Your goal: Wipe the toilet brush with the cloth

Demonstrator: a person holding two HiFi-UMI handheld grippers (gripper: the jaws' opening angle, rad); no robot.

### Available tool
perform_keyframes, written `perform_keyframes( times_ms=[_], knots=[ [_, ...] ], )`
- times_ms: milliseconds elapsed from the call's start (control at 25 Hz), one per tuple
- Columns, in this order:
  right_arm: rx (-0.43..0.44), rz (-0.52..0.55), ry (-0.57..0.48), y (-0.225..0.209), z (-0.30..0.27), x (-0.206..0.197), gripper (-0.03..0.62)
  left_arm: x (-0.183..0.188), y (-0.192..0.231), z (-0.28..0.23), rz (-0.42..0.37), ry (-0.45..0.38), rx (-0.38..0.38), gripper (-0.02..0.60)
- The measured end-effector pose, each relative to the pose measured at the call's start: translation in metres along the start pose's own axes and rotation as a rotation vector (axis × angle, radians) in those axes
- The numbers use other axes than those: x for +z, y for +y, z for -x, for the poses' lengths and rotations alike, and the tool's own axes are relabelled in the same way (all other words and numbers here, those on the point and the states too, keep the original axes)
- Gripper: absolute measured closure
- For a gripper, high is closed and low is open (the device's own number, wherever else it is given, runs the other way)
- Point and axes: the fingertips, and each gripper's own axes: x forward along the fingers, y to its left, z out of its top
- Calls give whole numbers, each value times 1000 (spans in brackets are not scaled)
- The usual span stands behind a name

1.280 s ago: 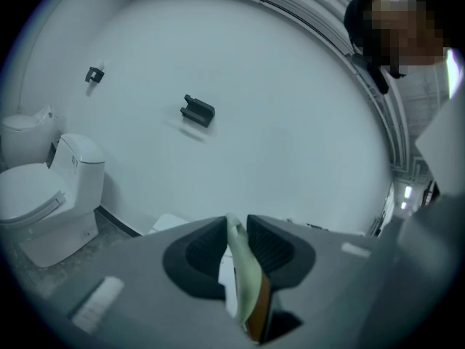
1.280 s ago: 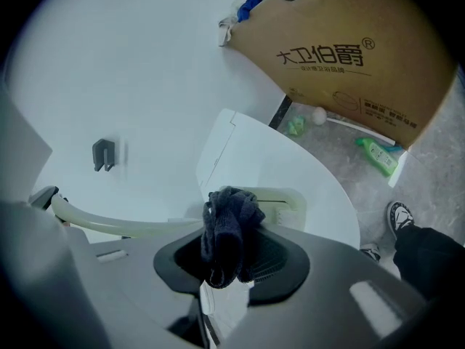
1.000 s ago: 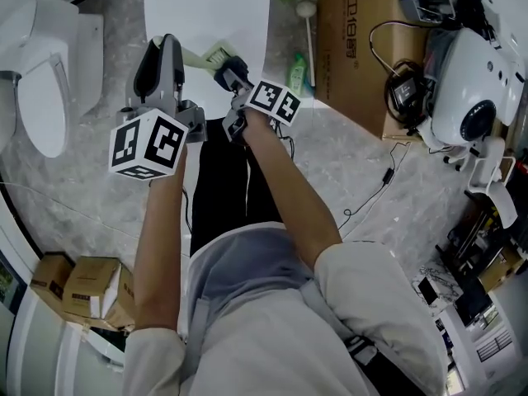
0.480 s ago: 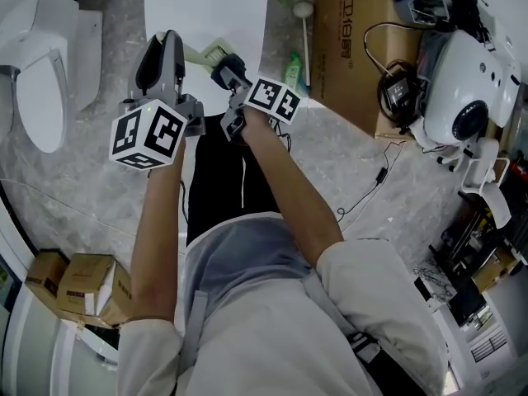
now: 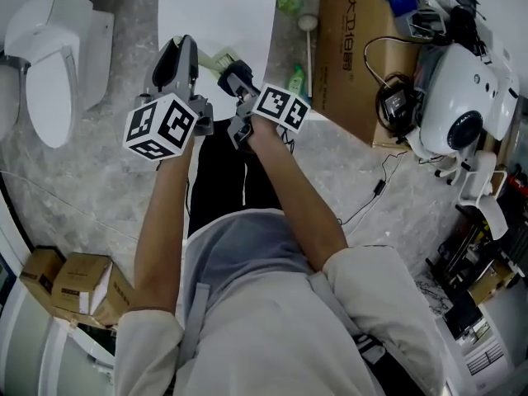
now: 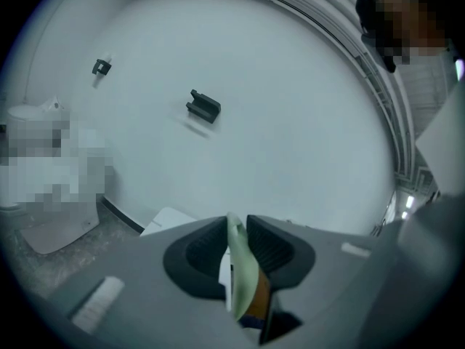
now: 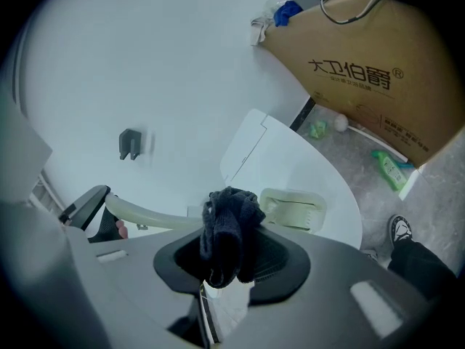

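Clamping the brush (image 5: 216, 55) by its pale handle (image 7: 152, 214), the left gripper (image 6: 237, 233) holds it crosswise before the right gripper (image 7: 231, 251) — whose jaws pinch a dark cloth (image 7: 229, 227). The handle runs just beyond the cloth, perhaps touching it; the head (image 7: 292, 208) lies rightward.

Brush mostly covered, toilet cropped
In the head view the toilet brush (image 5: 216, 56) shows only as a pale sliver between the left claw (image 5: 183, 46) and the right claw (image 5: 237, 74), its handle hidden; the lower end of the cloth (image 7: 227, 233) disappears inside the right claw's jaws, and the left edge cuts off the toilet (image 5: 51, 64)
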Motion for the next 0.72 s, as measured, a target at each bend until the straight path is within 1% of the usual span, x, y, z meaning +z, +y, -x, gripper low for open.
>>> perform_keyframes(
  times_ms=[240,440,560,720],
  knots=[
    [19,49,14,19,8,2,493,0,2,2,23,10,-6,581],
    [41,111,30,40,16,4,493,1,4,4,80,3,-12,581],
    [51,157,45,50,22,6,493,0,2,5,82,1,-19,581],
    [72,193,54,64,27,8,493,1,0,8,73,0,-52,581]
  ],
)
